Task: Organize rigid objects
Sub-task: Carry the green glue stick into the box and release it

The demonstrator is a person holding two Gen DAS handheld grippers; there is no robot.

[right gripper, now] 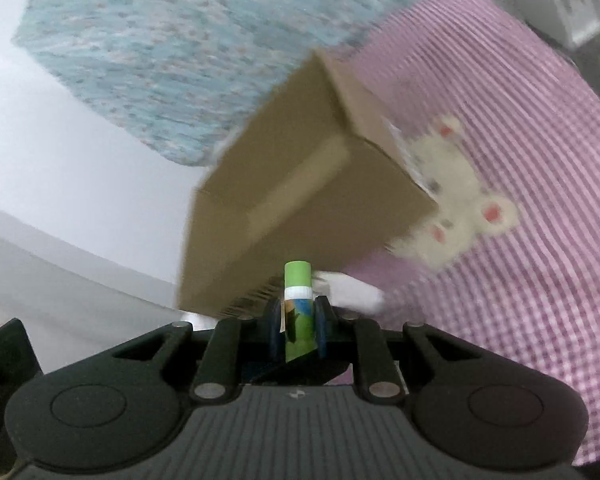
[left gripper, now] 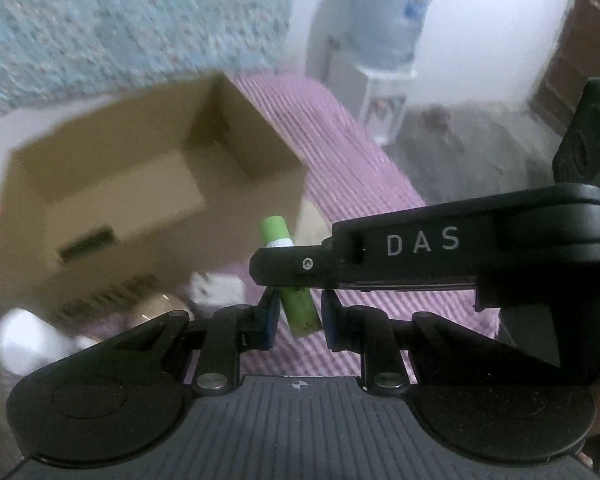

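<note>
I'm looking at the pink checked bedspread [right gripper: 540,200] with the open brown cardboard box [left gripper: 140,184] sitting on it, pretty blurry. My right gripper [right gripper: 299,322] is clamping the green glue stick [right gripper: 297,280]; my left gripper [left gripper: 299,320] is squeezed around its lower end too, I think.
</note>
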